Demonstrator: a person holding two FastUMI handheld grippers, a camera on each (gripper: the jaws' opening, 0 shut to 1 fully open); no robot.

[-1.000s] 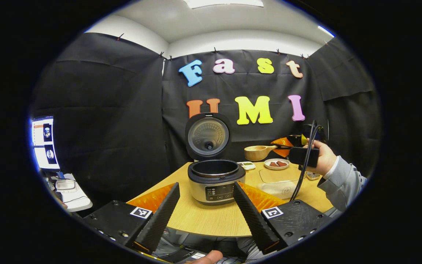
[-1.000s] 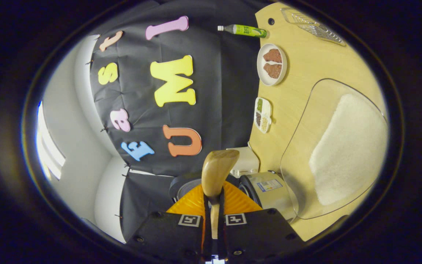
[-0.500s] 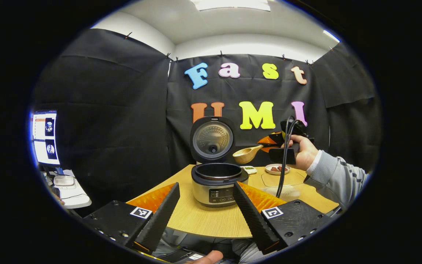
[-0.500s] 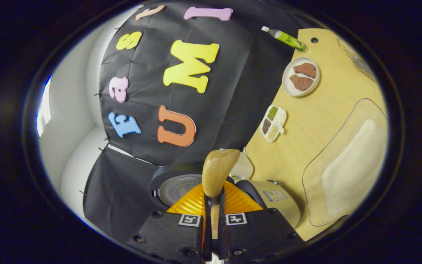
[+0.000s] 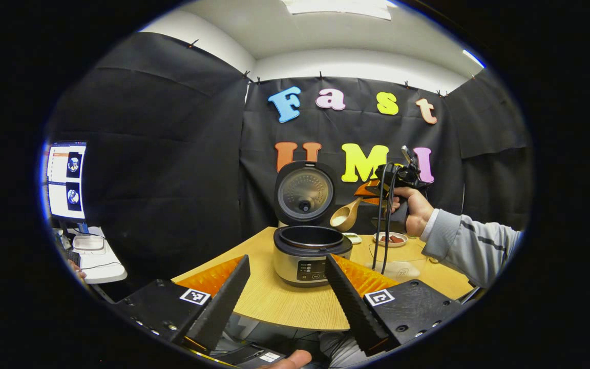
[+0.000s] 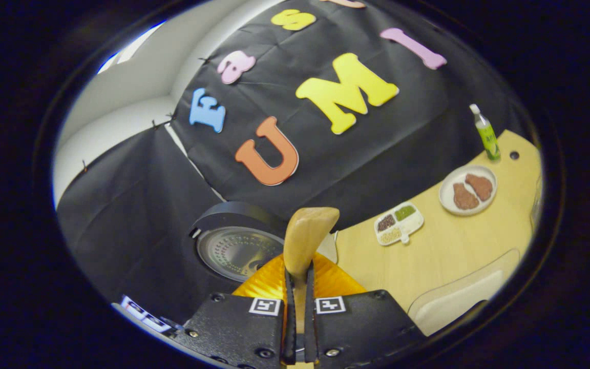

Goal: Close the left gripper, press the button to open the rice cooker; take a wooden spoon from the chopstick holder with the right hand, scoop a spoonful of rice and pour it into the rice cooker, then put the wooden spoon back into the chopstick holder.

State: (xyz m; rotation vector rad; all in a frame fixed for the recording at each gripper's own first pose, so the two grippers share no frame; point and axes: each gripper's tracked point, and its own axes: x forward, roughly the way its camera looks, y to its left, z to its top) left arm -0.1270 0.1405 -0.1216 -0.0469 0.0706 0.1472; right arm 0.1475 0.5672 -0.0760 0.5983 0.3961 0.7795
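While the right gripper (image 6: 297, 328) clamps the wooden spoon (image 5: 346, 215) handle, bowl tilted beyond its fingertips over the open rice cooker (image 5: 311, 249), roll slowly, pouring inside; left gripper (image 5: 285, 292) spread, idle.

a lab recording booth: black cloth walls (image 5: 162, 154) pinned up under office ceiling lights (image 5: 338, 6), a monitor (image 5: 64, 180) beside one wooden table (image 5: 285, 302)
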